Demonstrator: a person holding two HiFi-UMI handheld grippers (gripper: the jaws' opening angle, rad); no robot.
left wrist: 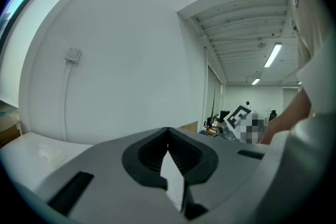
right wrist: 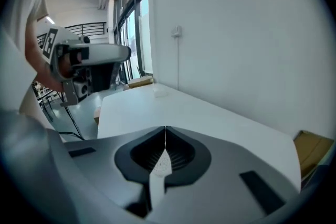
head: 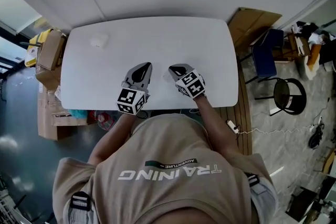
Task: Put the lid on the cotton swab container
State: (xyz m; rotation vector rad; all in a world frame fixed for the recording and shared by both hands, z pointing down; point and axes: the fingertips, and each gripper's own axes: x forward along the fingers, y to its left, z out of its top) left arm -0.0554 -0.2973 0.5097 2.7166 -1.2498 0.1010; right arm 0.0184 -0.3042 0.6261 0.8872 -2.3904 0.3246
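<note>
A small pale, whitish object [head: 98, 40] lies at the table's far left corner; it is too small to tell container from lid. It shows as a small lump [right wrist: 160, 93] in the right gripper view and faintly [left wrist: 52, 153] in the left gripper view. My left gripper [head: 142, 68] hovers over the near middle of the white table [head: 210, 44], jaws shut with nothing between them [left wrist: 168, 136]. My right gripper [head: 176, 69] is beside it, also shut and empty [right wrist: 165, 134]. Both are well away from the pale object.
Cardboard boxes [head: 50, 52] are stacked off the table's left edge. To the right stand a flat cardboard sheet [head: 252, 23], a blue chair [head: 265, 57] and a round black stool [head: 289, 96]. A white wall runs behind the table's far edge.
</note>
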